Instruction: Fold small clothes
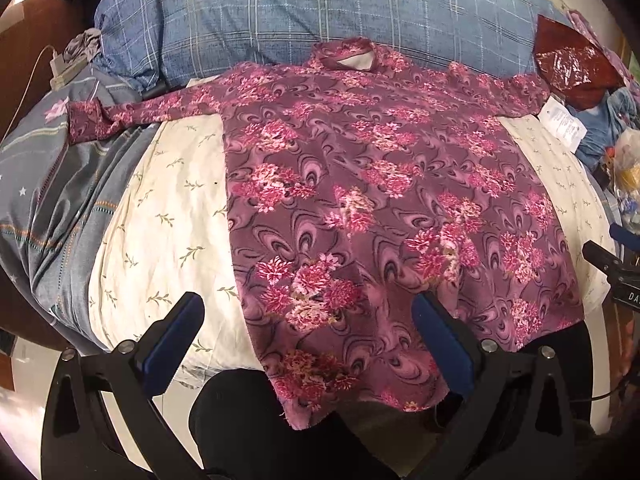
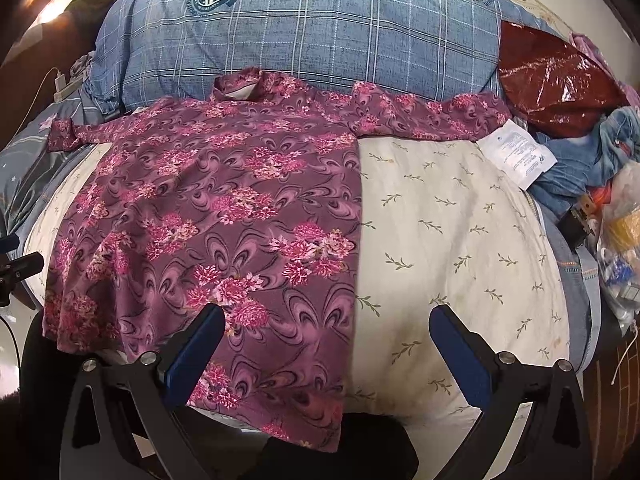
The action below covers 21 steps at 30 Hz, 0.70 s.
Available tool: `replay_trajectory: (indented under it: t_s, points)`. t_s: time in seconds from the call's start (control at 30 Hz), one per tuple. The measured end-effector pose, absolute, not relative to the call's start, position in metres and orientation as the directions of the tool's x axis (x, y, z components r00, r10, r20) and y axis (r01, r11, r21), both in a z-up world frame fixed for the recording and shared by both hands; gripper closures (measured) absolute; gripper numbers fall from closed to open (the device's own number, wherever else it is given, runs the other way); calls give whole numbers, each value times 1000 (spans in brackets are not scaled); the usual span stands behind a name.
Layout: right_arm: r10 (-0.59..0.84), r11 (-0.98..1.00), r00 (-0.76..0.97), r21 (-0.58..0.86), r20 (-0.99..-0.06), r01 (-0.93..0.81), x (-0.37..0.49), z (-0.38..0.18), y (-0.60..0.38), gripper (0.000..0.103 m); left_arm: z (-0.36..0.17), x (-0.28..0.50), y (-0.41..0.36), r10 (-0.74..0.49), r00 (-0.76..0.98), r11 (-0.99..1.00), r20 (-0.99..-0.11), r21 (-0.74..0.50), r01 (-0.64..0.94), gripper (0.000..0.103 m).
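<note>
A purple long-sleeved top with pink flowers [image 1: 380, 184] lies spread flat on a cream leaf-print sheet [image 1: 168, 216], collar toward the pillows, both sleeves stretched sideways. It also shows in the right wrist view [image 2: 224, 216]. My left gripper [image 1: 308, 312] is open and empty above the top's lower hem near its left edge. My right gripper [image 2: 328, 324] is open and empty above the hem at its right edge. The hem hangs a little over the bed's front edge.
A blue plaid pillow [image 2: 312, 36] lies behind the top. A dark red plastic bag [image 2: 556, 80], a white paper label [image 2: 520, 152] and piled clothes [image 2: 592, 148] sit at the right. A grey striped blanket [image 1: 52, 200] and a charger cable [image 1: 32, 76] are at the left.
</note>
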State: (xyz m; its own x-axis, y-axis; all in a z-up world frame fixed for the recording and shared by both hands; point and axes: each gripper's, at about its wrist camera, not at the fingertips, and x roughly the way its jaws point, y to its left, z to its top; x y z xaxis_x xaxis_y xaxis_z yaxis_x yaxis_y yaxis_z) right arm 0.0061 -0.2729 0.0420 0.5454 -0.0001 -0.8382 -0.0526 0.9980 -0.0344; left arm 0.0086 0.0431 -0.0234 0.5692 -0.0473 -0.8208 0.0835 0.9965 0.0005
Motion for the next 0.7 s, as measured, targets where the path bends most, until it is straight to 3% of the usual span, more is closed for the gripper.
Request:
replay_trajectory:
  t_s: [0.2,0.3,0.4,0.57,0.7]
  points:
    - [26,999,528,35,-849,7,11,32,-297,1,-21,23,84,-20,562,998,-827,-46,-32,0]
    - [56,995,488,89,-871,44,14,18,-311,1,-30,37,117,31,495,988,-868,-49,-149,0]
    - [95,990,454,131,-886,50,15,3,-314,1,-46,44,137,7,433,973,-901,-93,-210,0]
    - [154,984,407,177,-900,19,17,-15,-307,3,-85,49,131,-119,276,965,-954,-176,-192,0]
    - [199,976,392,219,-898,5,16,-26,-306,10,-96,45,112,-160,216,973,-963,-190,-130,0]
